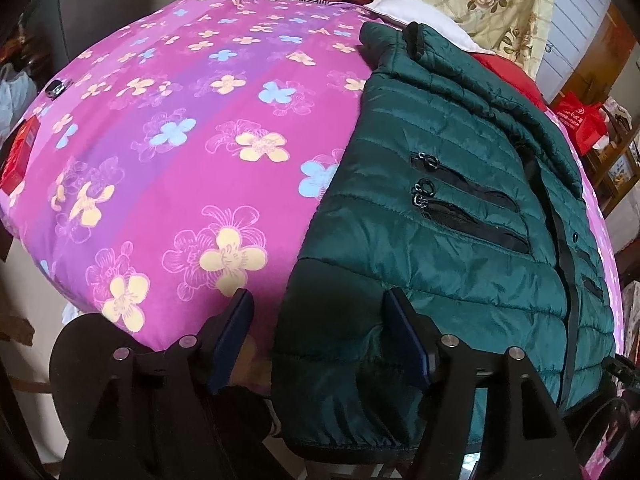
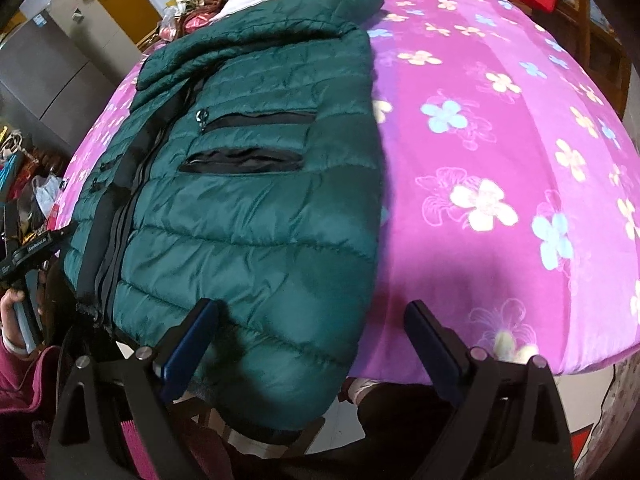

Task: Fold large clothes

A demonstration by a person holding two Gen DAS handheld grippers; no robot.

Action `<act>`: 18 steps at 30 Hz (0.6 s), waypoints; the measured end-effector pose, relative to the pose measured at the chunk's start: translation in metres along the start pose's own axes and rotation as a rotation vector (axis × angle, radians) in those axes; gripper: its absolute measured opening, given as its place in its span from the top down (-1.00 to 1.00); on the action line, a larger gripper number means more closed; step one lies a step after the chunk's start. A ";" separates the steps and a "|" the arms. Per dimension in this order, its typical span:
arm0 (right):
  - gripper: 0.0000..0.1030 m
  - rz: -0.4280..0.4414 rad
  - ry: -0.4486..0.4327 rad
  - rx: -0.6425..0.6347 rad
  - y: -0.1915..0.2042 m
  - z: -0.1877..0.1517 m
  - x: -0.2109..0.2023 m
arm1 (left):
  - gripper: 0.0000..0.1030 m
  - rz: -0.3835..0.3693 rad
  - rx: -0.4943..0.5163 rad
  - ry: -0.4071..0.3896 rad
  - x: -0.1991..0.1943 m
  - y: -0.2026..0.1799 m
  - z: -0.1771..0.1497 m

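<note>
A dark green quilted jacket (image 1: 440, 208) lies flat, front up, on a pink flowered sheet (image 1: 180, 120), its zip and black pocket openings showing. My left gripper (image 1: 317, 294) stands open over the jacket's near left hem corner; one finger is above the sheet, the other above the jacket. In the right wrist view the jacket (image 2: 248, 208) fills the left half of the sheet (image 2: 480, 140). My right gripper (image 2: 311, 304) is open around the jacket's near right corner, and its pads do not press on the fabric.
Behind the jacket lie a white cloth (image 1: 416, 12), a red garment (image 1: 508, 68) and a heap of patterned fabric. A red bag (image 1: 580, 120) stands off to the right. A person's hand (image 2: 12, 308) shows at the left edge.
</note>
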State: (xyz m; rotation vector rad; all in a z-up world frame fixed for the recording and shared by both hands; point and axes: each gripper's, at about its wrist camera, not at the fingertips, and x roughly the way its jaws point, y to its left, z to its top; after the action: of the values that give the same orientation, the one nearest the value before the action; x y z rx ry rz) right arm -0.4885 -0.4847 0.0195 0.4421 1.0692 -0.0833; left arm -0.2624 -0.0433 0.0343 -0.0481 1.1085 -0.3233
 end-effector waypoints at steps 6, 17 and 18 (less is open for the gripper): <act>-0.87 0.021 0.020 -0.053 0.015 -0.006 0.002 | -0.14 -0.005 -0.008 0.002 0.002 0.002 -0.005; -0.37 0.028 -0.046 -0.074 0.023 -0.002 0.001 | 0.84 -0.040 0.078 -0.016 -0.009 -0.014 -0.012; -0.29 0.009 -0.056 -0.081 0.024 -0.001 -0.001 | 0.99 -0.030 0.091 -0.027 -0.012 -0.017 -0.011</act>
State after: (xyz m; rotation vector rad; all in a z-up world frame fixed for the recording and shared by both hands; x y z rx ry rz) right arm -0.4831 -0.4630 0.0278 0.3695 1.0117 -0.0441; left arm -0.2803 -0.0545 0.0431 0.0117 1.0663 -0.3989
